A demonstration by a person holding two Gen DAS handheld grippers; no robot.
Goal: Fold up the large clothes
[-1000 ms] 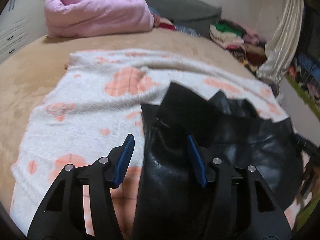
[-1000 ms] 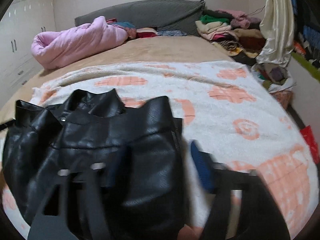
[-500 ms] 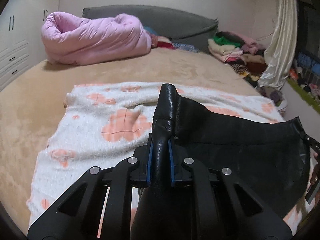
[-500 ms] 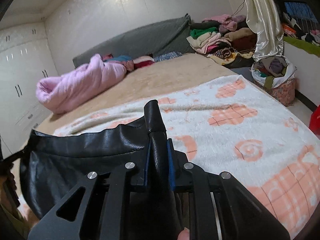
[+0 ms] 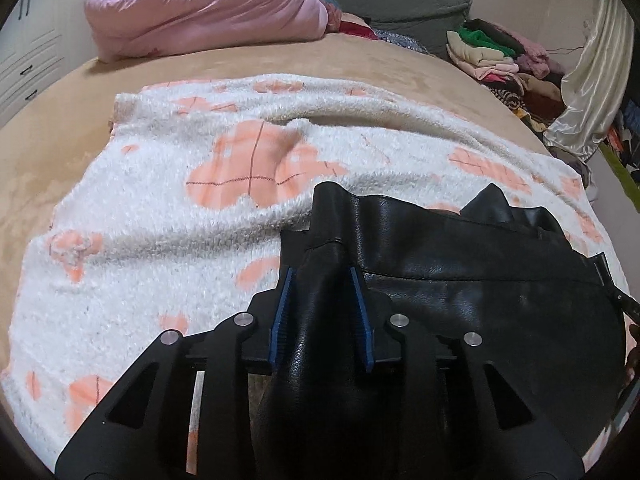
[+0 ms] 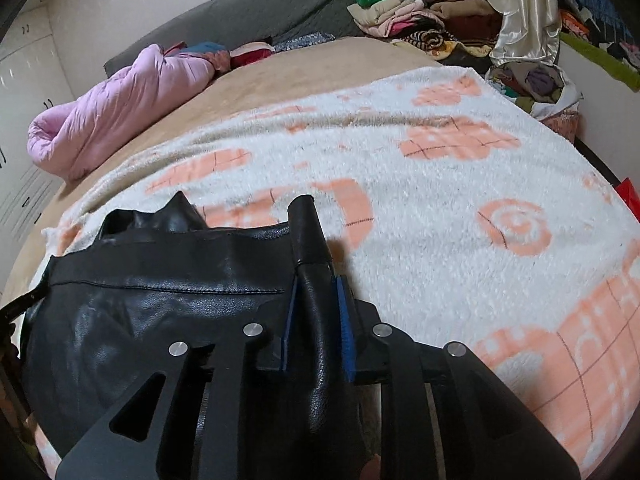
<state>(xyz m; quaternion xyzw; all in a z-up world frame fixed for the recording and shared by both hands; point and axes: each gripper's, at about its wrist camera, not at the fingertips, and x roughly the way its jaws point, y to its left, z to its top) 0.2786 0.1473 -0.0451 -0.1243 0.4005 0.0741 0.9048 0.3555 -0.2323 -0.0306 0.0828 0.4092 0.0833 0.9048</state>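
A black leather jacket (image 5: 460, 292) lies spread on a white blanket with orange patterns (image 5: 180, 216); it also shows in the right wrist view (image 6: 160, 312). My left gripper (image 5: 322, 280) has its blue pads a little apart around the jacket's left shoulder fold, which stands between them. My right gripper (image 6: 316, 284) has its pads close on both sides of the jacket's right shoulder fold. Both grippers are low, near the blanket. The jacket's lower part is hidden under the grippers.
A rolled pink duvet (image 5: 200, 4) lies at the bed's far left. A grey headboard cushion (image 6: 260, 12) stands at the back. Piles of folded clothes (image 6: 420, 12) and a cream curtain (image 6: 520, 12) are at the far right. White cabinets (image 5: 28, 52) stand left.
Both grippers have come down from a raised hold, and the jacket now lies on the blanket. The left gripper's pads have parted a little; the right pads have also loosened slightly.
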